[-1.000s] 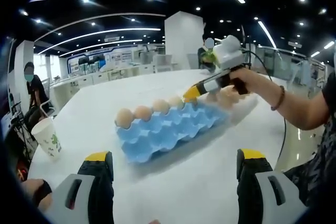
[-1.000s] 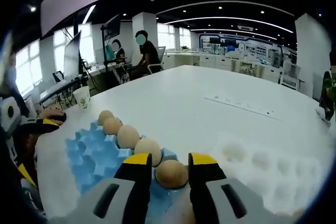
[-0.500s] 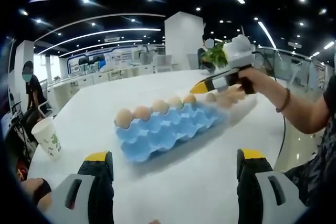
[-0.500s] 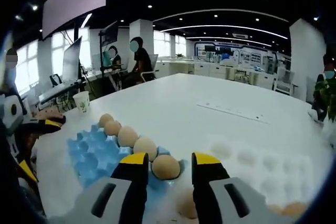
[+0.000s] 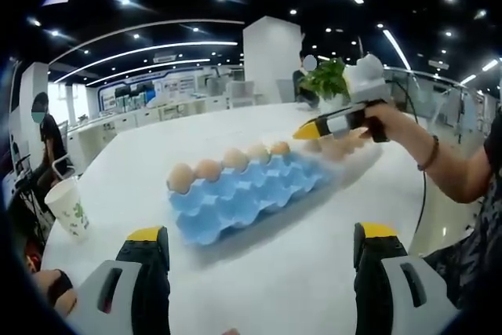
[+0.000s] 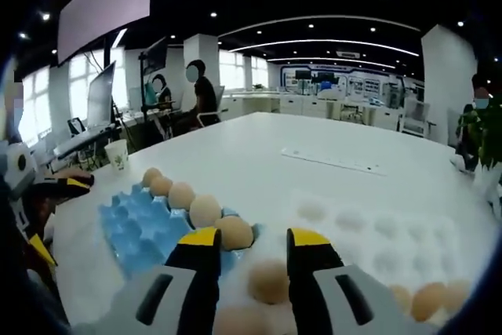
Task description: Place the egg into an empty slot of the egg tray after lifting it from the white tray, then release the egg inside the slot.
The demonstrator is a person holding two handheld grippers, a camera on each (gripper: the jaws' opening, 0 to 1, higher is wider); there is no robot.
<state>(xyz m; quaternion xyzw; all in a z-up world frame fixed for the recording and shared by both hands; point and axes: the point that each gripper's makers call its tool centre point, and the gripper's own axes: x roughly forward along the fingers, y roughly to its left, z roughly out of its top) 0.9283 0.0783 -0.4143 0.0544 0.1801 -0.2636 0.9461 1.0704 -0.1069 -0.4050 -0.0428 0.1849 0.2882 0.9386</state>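
Observation:
The blue egg tray (image 5: 243,194) lies mid-table with a row of eggs (image 5: 208,170) along its far edge. The last egg (image 6: 234,233) of that row sits in its slot, just beyond my right gripper (image 6: 253,241), which is open and holds nothing. Lower between its jaws, another egg (image 6: 268,281) rests in the white tray (image 6: 369,233). In the left gripper view, a hand holds the right gripper (image 5: 307,129) above the white tray (image 5: 362,156). My left gripper (image 5: 263,249) stands wide open over bare table, short of the blue tray.
A paper cup (image 5: 67,208) stands near the table's left edge. More eggs (image 6: 427,300) lie at the white tray's near right. The left gripper (image 6: 74,183) shows at the left of the right gripper view. People sit at desks behind, and a potted plant (image 5: 325,80) stands beyond the white tray.
My right gripper has backed away from the blue tray toward the white tray, leaving the egg in its slot. The left gripper has barely moved.

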